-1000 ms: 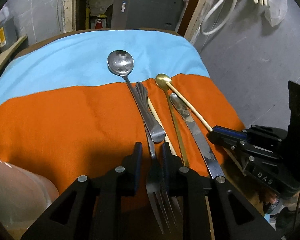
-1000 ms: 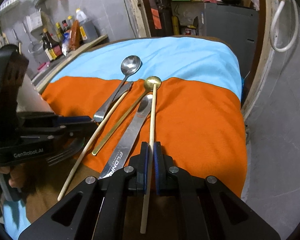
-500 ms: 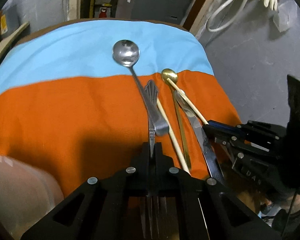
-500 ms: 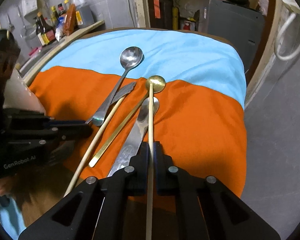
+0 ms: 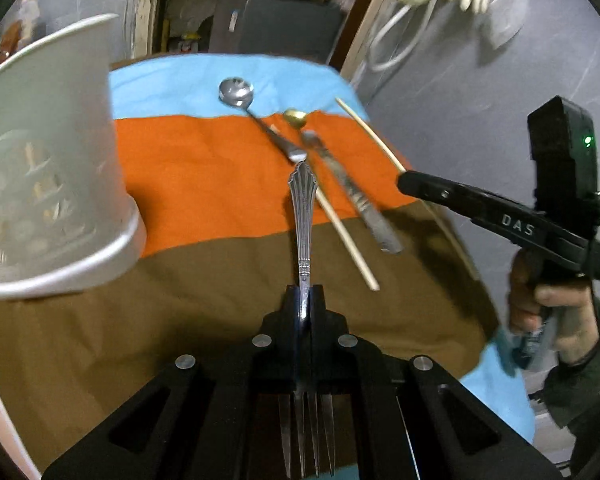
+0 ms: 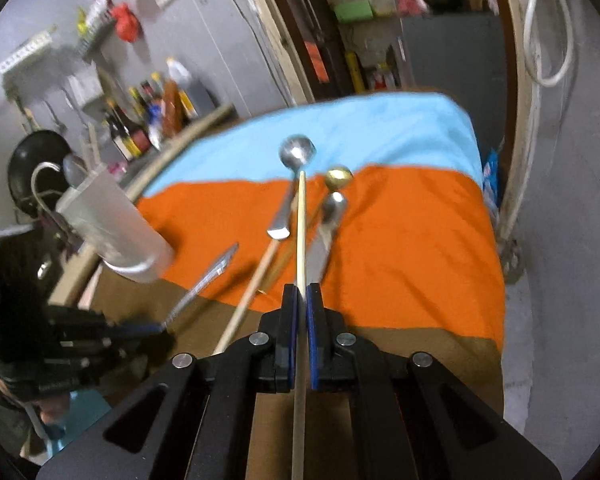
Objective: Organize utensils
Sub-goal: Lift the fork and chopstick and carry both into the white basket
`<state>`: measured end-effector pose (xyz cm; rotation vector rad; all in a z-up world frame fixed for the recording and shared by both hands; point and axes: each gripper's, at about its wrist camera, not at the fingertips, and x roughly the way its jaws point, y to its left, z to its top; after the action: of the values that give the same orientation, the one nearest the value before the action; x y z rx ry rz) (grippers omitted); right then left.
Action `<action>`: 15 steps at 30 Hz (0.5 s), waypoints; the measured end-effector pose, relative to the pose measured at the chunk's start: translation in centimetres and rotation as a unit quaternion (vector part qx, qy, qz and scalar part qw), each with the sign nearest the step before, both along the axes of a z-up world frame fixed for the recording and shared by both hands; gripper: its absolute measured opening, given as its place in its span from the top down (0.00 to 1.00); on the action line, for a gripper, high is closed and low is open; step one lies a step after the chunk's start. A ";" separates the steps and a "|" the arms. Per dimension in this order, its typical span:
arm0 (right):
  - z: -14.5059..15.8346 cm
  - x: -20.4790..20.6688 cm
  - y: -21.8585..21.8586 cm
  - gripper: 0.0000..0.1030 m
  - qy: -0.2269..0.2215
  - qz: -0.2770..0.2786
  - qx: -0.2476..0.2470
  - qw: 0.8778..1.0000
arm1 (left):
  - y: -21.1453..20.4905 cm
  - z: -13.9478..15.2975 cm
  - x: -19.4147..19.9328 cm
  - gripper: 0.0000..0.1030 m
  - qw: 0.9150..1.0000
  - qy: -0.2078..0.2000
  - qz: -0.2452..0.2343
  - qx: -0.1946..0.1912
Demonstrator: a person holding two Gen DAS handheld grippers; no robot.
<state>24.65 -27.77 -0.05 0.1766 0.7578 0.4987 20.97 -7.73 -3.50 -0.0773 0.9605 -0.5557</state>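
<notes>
Item: silver fork with a fluted, fan-ended handle [image 5: 303,216], pinched at its neck by the left gripper [image 5: 305,300] and carried clear of the table, handle forward, tines trailing back toward the camera. Item: pale wooden chopstick [image 6: 301,240], clamped near mid-length by the right gripper [image 6: 301,300] and likewise lifted, tip pointing out over the cloth. Left lying on the orange, blue and brown striped cloth [image 5: 204,184] covering the table: a round-bowled silver spoon [image 5: 237,91], a small gold-coloured spoon [image 5: 295,117], a silver table knife [image 5: 356,196] and a second wooden chopstick [image 5: 346,236], all bunched close and partly crossing. A translucent white plastic utensil holder [image 5: 48,160] is seen at the left, near the fork; its contents are too blurred to be named. Risks, judged: the fork is gripped at a narrow smooth neck with weight at both ends, so it may pivot or slip during tilting toward the holder; the thin round chopstick may roll or slide between the pads; the long handles may strike the holder's rim if brought in off-axis. Jaws: both pairs are pressed nearly together, the left closed on the fork, the right on the chopstick.
</notes>
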 end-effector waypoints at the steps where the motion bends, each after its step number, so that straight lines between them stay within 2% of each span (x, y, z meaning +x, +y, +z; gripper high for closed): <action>1: 0.3 -0.4 0.2 0.97 -0.015 0.000 0.009 1.000 | 0.0 0.1 -0.5 0.98 1.000 -0.011 0.001 -0.015; 3: 1.2 -1.3 0.8 0.97 -0.057 0.006 0.036 0.998 | 0.3 0.6 -1.8 0.98 0.999 -0.045 0.003 -0.030; 8: 3.4 -2.8 2.5 0.97 -0.139 0.015 0.049 0.989 | 1.6 2.5 -3.1 0.98 0.992 -0.110 0.030 -0.056; 11: 4.9 -3.4 3.9 0.97 -0.191 0.017 0.049 0.980 | 2.6 4.2 -3.7 0.98 0.983 -0.165 0.056 -0.058; 15: 6.6 -3.6 5.9 0.97 -0.239 0.018 0.061 0.969 | 3.1 6.0 -3.8 0.98 0.972 -0.215 0.082 -0.056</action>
<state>21.08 -21.92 6.56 0.1489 0.2586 0.5953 17.14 -4.61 2.45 -0.1305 0.4954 -0.4476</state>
